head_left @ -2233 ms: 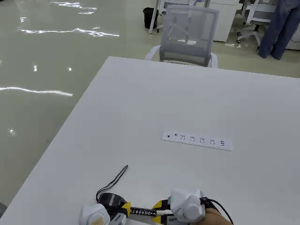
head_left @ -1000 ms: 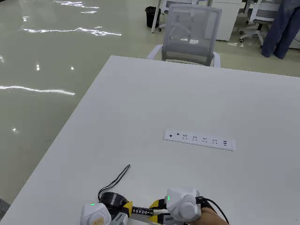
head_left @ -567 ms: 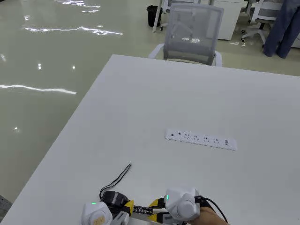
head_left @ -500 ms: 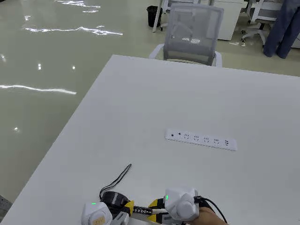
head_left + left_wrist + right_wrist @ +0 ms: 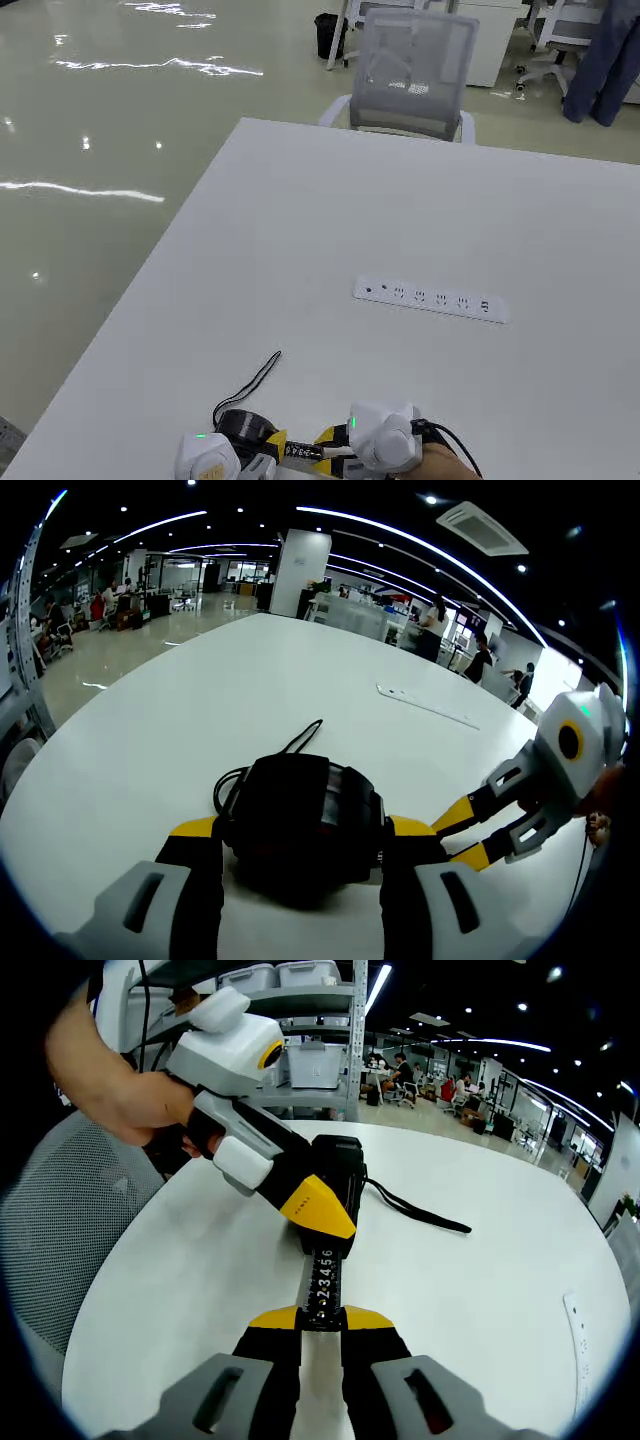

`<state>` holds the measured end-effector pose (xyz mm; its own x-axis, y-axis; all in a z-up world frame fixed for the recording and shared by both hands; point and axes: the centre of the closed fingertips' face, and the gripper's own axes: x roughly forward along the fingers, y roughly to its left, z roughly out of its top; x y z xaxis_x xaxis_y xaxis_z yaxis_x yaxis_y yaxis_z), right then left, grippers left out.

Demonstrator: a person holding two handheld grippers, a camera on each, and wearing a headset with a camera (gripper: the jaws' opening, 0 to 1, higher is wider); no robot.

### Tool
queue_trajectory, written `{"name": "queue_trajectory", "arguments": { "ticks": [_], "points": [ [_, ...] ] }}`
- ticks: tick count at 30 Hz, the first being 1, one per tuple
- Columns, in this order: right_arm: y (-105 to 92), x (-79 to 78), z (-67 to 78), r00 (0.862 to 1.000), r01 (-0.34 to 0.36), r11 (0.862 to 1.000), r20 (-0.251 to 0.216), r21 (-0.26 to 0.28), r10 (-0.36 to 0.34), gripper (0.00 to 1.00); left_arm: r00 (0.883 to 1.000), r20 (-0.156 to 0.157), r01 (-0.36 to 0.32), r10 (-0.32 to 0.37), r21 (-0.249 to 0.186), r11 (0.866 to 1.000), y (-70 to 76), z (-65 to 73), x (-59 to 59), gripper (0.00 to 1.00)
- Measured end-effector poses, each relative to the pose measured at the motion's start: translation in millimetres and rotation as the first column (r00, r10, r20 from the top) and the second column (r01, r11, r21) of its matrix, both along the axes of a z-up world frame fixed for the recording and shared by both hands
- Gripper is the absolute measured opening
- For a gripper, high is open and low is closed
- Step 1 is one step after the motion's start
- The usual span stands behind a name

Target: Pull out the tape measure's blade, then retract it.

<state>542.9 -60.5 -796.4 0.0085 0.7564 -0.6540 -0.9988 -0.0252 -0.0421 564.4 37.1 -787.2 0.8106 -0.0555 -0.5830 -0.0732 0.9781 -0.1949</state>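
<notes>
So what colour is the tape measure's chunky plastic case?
The tape measure's case is black, clearest in the left gripper view.

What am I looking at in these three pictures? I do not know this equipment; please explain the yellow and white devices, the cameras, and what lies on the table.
There is no robot: a person holds a two-jaw tool in each hand. The wide picture comes from a camera on the person's head, looking down at a white table. The two round pictures come from cameras riding on the tools. The left tool is closed around the black case of a tape measure. The right tool pinches its blade, with a short numbered length pulled out. A thin black strap trails from the case, and a white power strip lies farther away on the table.
</notes>
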Motion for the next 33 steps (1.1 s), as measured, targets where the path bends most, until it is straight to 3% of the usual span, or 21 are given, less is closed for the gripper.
{"name": "queue_trajectory", "arguments": {
  "ticks": [33],
  "points": [
    [7.1,-0.7,-0.1,1.000,0.002,1.000,-0.015,0.001,-0.002,0.13,1.000,0.002,0.008,-0.008,-0.004,1.000,1.0,-0.9,-0.3,0.60]
  ]
}}
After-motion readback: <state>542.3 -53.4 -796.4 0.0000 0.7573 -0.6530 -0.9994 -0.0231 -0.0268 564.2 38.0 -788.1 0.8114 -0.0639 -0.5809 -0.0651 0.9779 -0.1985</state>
